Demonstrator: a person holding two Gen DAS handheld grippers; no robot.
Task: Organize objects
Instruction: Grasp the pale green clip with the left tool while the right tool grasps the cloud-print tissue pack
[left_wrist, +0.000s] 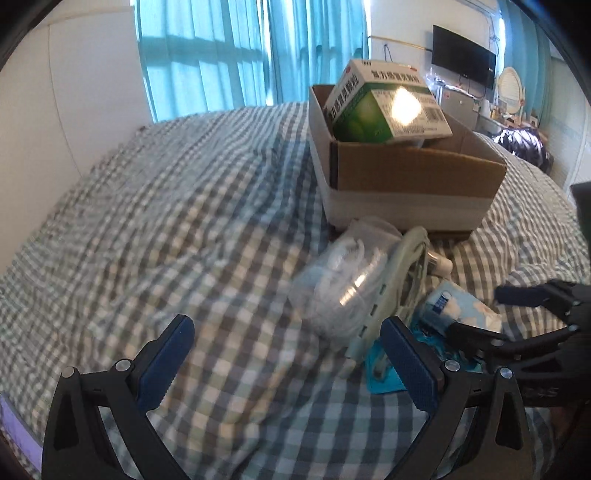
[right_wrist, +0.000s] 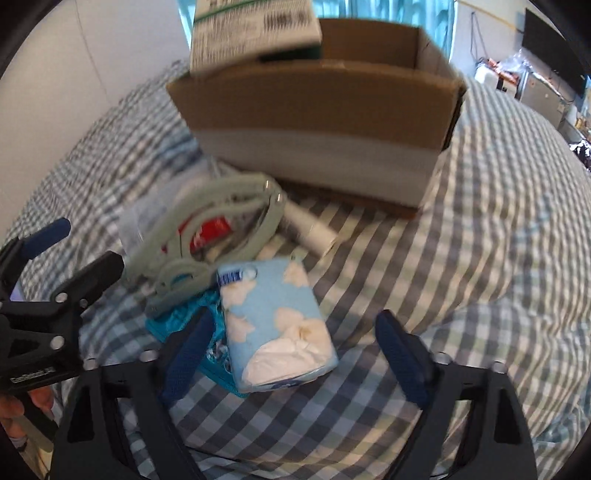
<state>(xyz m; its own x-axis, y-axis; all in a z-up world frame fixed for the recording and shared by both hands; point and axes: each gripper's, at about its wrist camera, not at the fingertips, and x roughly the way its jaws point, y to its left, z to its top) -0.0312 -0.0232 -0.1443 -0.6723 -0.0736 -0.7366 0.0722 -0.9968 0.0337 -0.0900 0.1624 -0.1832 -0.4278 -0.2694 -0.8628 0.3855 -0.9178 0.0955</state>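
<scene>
Right gripper (right_wrist: 291, 350) is spread wide around the tissue pack (right_wrist: 279, 325) at lower centre, so I can pinch its sides; left gripper (left_wrist: 284, 363) hangs spread and empty. Cardboard box (right_wrist: 314, 110), upper centre, already holds a medicine box (left_wrist: 384, 103)
</scene>
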